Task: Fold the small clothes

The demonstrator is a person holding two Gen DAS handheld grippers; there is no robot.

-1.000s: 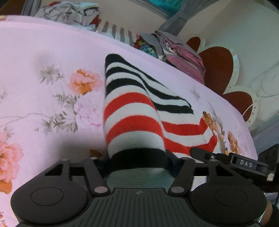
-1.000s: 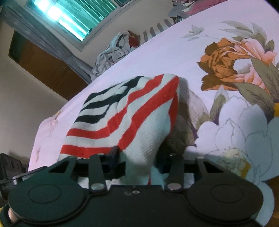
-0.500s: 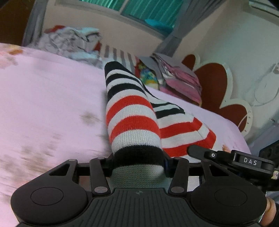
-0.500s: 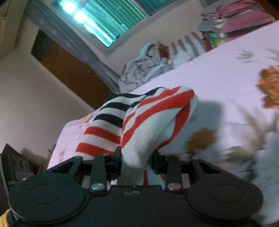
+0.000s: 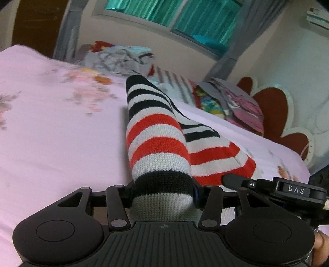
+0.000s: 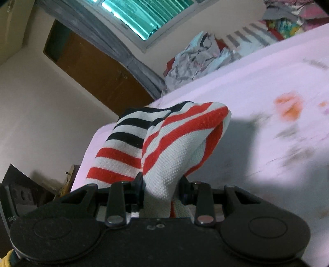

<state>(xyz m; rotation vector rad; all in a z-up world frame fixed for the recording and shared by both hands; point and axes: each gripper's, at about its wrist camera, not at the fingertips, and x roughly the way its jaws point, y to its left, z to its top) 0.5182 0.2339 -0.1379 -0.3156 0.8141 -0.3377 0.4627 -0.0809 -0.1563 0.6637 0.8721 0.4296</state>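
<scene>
Both tongs, left tongs (image 5: pixel 163 190) and right tongs (image 6: pixel 161 190), are clamped on the striped garment (image 5: pixel 158 143). Keep the two gripped corners level so the fold lands square on the bed (image 5: pixel 51 133).

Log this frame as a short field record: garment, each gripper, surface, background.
garment: striped sock, red, white and black bands, lifted off the bed
left gripper: jaws shut on the sock's black-banded end
right gripper: jaws shut on the sock's red-and-white end
surface: pink floral bedsheet
background: loose clothes pile at the bed's far edge, below the window
</scene>
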